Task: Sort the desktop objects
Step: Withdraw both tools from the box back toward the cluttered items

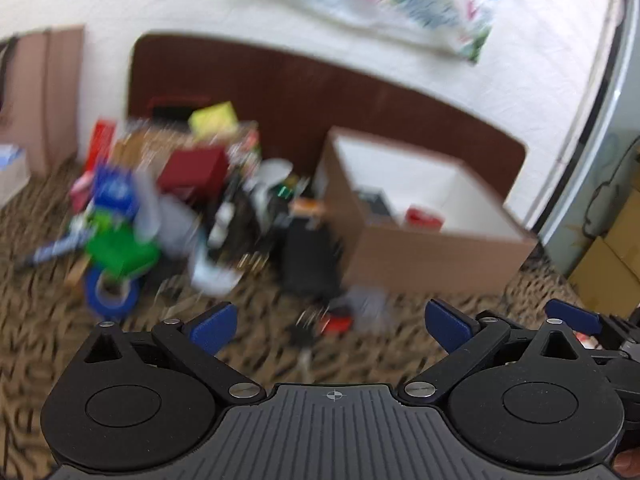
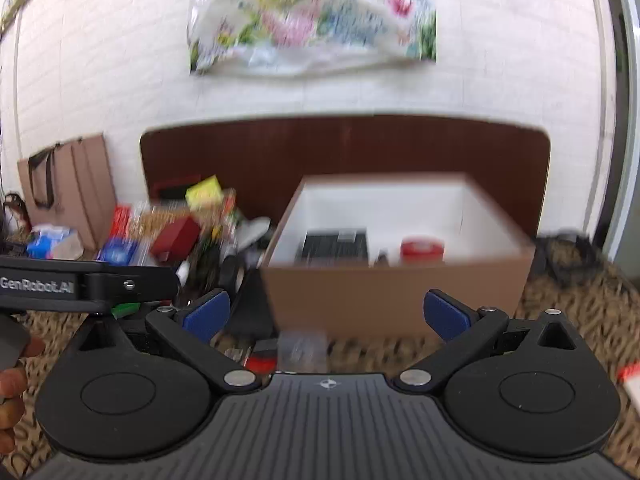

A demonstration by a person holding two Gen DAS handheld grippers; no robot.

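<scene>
Pile of mixed objects [image 1: 172, 200] sits on the patterned desk [image 1: 48, 240], left of the open cardboard box [image 1: 432, 248], with dark items between touching or nearly touching the box's left wall. Blur hides most identities; a blue tape roll [image 1: 112, 292], green block [image 1: 120, 252] and dark red box [image 1: 192, 168] are legible. Nearest loose item: a small red-and-black piece [image 1: 336, 322] lying just ahead of the left hand-held gripper [image 1: 330, 326], roughly centred between its fingers; long axis cannot be told.

Left hand-held gripper: jaws spread wide, nothing held. Right hand-held gripper [image 2: 326, 314]: also wide open and empty, aimed at the box front; the same red piece [image 2: 262, 360] lies low and left of its centre line.

Judgement: left hand is better placed for the pick; box lies to its right.
</scene>
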